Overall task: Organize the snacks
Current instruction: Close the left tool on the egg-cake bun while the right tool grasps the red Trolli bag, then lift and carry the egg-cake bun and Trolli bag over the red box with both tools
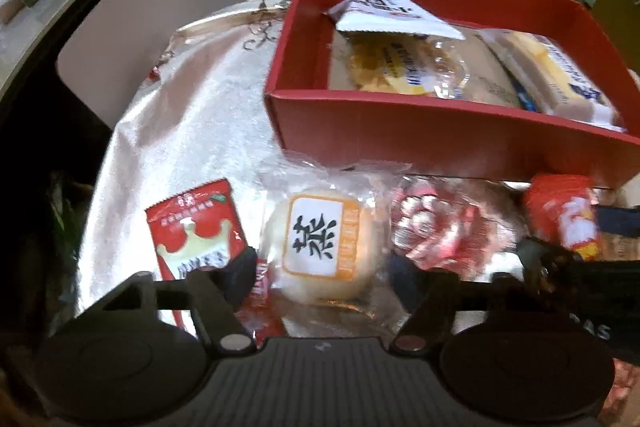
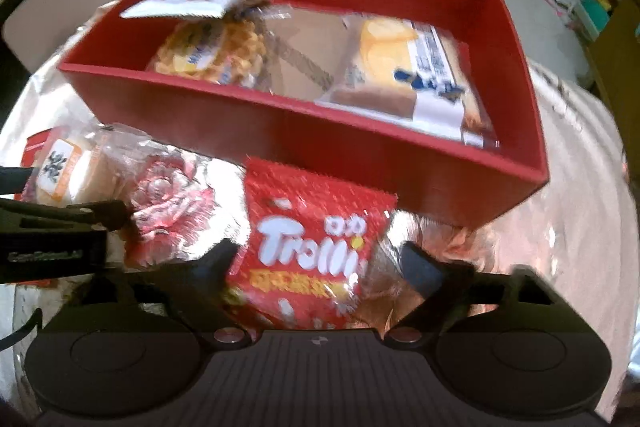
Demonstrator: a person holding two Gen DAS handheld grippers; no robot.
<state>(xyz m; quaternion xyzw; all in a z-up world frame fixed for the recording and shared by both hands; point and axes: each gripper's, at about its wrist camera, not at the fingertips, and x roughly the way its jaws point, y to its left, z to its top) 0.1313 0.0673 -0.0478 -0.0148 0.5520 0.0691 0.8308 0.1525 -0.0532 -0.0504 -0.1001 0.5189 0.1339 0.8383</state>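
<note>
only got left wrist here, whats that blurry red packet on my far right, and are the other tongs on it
Observer: It is a red Trolli packet lying just in front of the red box. The right tongs are closed on its two side edges.
Operator: ok, box right end is cut off for me, any room left in there
Observer: Yes. A bare patch of box floor shows between the waffle packet and the cake packet, which lies fully inside at the right end.
</note>
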